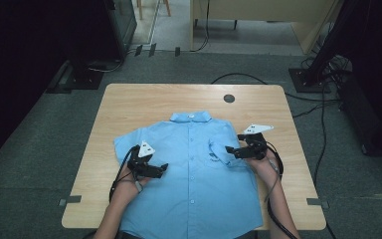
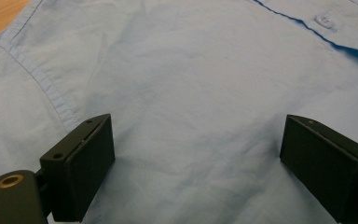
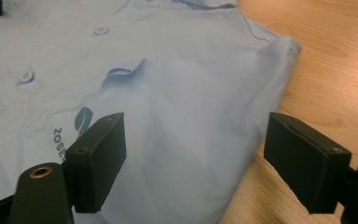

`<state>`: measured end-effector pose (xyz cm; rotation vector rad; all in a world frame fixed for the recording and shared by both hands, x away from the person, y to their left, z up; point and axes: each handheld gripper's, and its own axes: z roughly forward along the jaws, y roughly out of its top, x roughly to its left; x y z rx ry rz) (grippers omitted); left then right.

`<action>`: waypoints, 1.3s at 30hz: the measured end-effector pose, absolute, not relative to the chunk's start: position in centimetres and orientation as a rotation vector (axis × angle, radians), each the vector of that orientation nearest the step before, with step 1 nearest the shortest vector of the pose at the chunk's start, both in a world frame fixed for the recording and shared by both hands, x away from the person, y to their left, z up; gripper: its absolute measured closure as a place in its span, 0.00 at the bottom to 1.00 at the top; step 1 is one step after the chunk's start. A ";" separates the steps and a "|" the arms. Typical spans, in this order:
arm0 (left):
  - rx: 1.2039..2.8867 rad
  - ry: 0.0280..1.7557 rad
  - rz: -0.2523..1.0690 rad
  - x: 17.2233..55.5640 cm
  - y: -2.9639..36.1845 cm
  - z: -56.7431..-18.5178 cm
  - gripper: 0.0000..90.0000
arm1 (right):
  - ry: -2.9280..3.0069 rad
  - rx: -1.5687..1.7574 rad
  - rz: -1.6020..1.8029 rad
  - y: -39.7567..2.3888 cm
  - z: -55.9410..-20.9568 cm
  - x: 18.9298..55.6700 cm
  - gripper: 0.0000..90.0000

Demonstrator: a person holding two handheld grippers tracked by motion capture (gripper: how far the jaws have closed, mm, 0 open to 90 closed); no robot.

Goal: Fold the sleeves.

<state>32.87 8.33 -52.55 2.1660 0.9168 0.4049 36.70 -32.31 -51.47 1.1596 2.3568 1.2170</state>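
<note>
A light blue short-sleeved shirt [image 1: 194, 174] lies buttoned and face up on the wooden table [image 1: 144, 99], collar at the far side. Its right sleeve [image 1: 220, 149] is folded inward over the chest. My left gripper [image 1: 161, 169] rests low over the shirt's left chest, close to the sleeve seam, jaws wide apart and open; in the left gripper view [image 2: 196, 158] flat cloth [image 2: 191, 70] lies between them. My right gripper [image 1: 231, 152] stands open at the folded sleeve; in the right gripper view [image 3: 196, 158] the fold [image 3: 182, 102] lies between the pads without being pressed.
A black round cable hole [image 1: 229, 98] sits in the table near its far edge. Bare wood [image 3: 326, 60] runs along the shirt's right side. Cables [image 1: 323, 124] trail over the floor to the right of the table.
</note>
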 end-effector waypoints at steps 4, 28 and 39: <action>2.166 0.917 0.405 32.9 8.3 -52.6 0.11 | 2.352 1.161 1.212 -32.7 -51.5 36.7 0.22; 2.166 0.917 0.405 32.9 8.3 -52.6 0.11 | 2.346 1.164 1.159 -34.4 -51.9 36.5 0.20; 2.166 0.917 0.405 32.9 8.3 -52.6 0.11 | 2.348 1.168 1.149 -35.4 -52.1 36.4 0.19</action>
